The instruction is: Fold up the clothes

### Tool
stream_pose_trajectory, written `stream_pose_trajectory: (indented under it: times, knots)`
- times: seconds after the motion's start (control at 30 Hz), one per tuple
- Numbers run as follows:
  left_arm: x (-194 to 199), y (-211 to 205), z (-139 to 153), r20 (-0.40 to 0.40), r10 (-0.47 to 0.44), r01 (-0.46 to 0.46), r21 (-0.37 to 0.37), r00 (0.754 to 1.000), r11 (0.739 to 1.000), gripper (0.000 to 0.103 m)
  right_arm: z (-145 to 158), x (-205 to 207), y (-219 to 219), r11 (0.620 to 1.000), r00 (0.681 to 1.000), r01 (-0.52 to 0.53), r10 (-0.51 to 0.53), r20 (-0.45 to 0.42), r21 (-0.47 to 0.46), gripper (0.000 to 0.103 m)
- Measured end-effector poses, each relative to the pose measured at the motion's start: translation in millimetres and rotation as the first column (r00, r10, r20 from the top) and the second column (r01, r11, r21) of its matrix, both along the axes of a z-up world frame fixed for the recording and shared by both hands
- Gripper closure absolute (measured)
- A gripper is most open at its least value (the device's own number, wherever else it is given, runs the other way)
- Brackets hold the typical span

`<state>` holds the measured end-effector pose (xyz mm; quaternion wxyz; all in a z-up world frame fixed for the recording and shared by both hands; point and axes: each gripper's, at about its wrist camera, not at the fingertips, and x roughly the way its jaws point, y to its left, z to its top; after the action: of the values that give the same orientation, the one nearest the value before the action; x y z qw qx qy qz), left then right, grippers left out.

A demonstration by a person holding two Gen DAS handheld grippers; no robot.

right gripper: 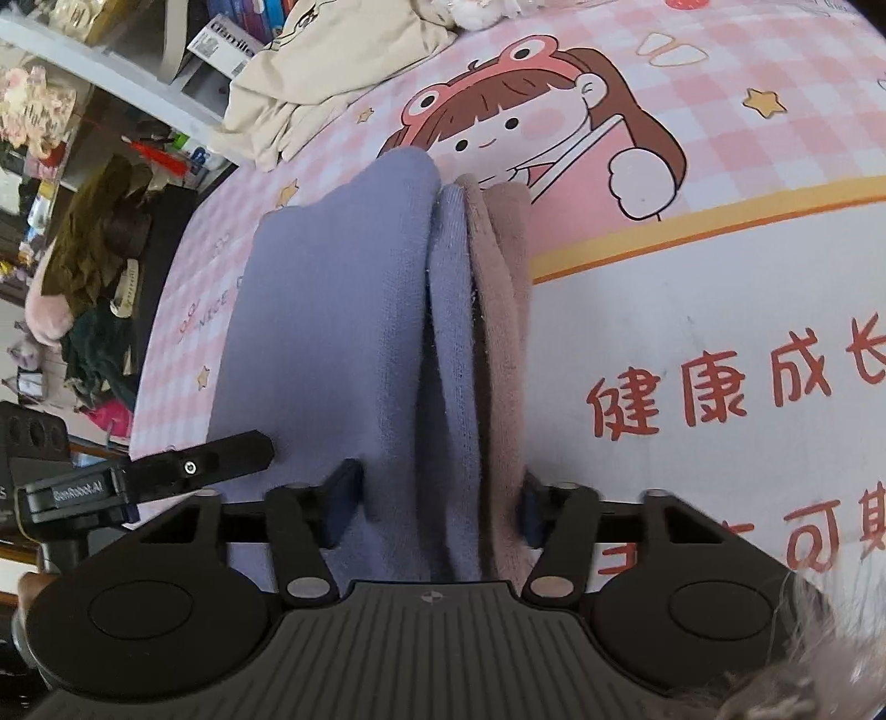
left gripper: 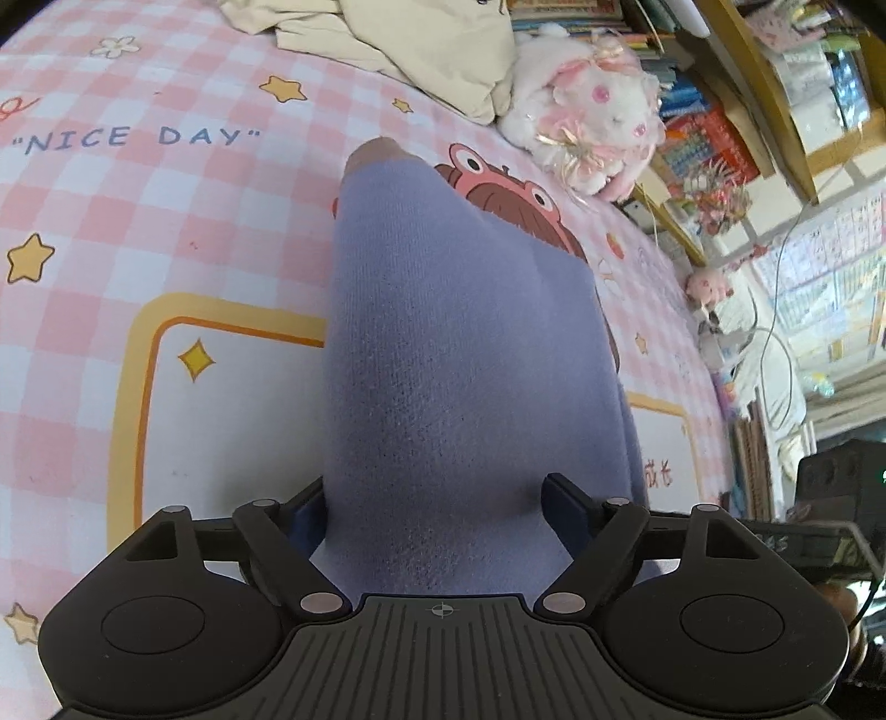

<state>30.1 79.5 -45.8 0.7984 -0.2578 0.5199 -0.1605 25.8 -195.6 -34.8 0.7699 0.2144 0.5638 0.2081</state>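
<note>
- The left gripper clenched a fold of the lavender garment.
- The right gripper grasped its bunched lavender-and-mauve layers above the pink checked bedsheet.

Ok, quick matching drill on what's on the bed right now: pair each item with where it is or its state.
Items:
1. purple garment
2. beige garment
3. white plush toy
4. left gripper

Descriptions:
A. far edge of the bed, crumpled
B. shut on fabric
C. beside the beige cloth, near the shelves
D. bunched, held by both grippers

Pairs: 1-D, 2-A, 3-C, 4-B
</note>
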Motion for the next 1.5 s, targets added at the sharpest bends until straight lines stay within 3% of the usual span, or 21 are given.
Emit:
stream_pose_trajectory:
  times: [0.07, 0.17, 0.23, 0.3, 0.43, 0.57, 0.73, 0.83, 1.1, 1.5]
  knots:
    - [-5, -7, 5, 0.028, -0.011, 0.009, 0.064, 1.000, 0.998, 0.035, 6, -4, 7, 0.998, 0.997, -0.036, 0.039, 0.066, -0.042, 0.065]
    - [-12, -21, 15, 0.086, -0.060, 0.046, 0.152, 0.995, 0.987, 0.037, 19, -17, 23, 0.977, 0.967, -0.121, 0.157, 0.203, -0.176, 0.067]
    - [-11, -24, 16, 0.091, -0.081, 0.064, 0.175, 0.993, 0.982, 0.037, 19, -20, 27, 0.966, 0.955, -0.142, 0.192, 0.226, -0.217, 0.067]
    - [-7, -18, 11, 0.065, -0.071, 0.061, 0.146, 0.995, 0.987, 0.033, 14, -17, 22, 0.973, 0.963, -0.130, 0.170, 0.208, -0.192, 0.065]
    - [-3, -3, 1, 0.024, -0.030, 0.029, 0.038, 0.999, 0.999, 0.030, 0, -3, 4, 0.996, 0.993, -0.048, 0.056, 0.100, -0.075, 0.049]
    - [-1, -4, -2, 0.032, -0.036, 0.036, 0.004, 0.999, 0.999, 0.027, -2, 2, 2, 0.999, 0.995, -0.025, 0.027, 0.092, -0.024, 0.050]
    - [-7, -17, 4, 0.084, -0.056, 0.048, 0.097, 0.995, 0.994, 0.039, 6, -3, 14, 0.995, 0.985, -0.063, 0.075, 0.156, -0.078, 0.069]
    - [-15, -26, 15, 0.144, -0.077, 0.056, 0.149, 0.987, 0.987, 0.045, 18, -14, 22, 0.985, 0.962, -0.085, 0.121, 0.244, -0.149, 0.073]
    - [-14, -27, 39, 0.239, -0.079, 0.043, 0.151, 0.968, 0.988, 0.045, 44, -19, 23, 0.978, 0.911, -0.082, 0.152, 0.383, -0.193, 0.073]
    - [17, -13, 47, 0.276, -0.047, 0.006, 0.148, 0.960, 0.989, 0.045, 55, 17, 36, 0.974, 0.886, -0.099, 0.180, 0.426, -0.206, 0.073]
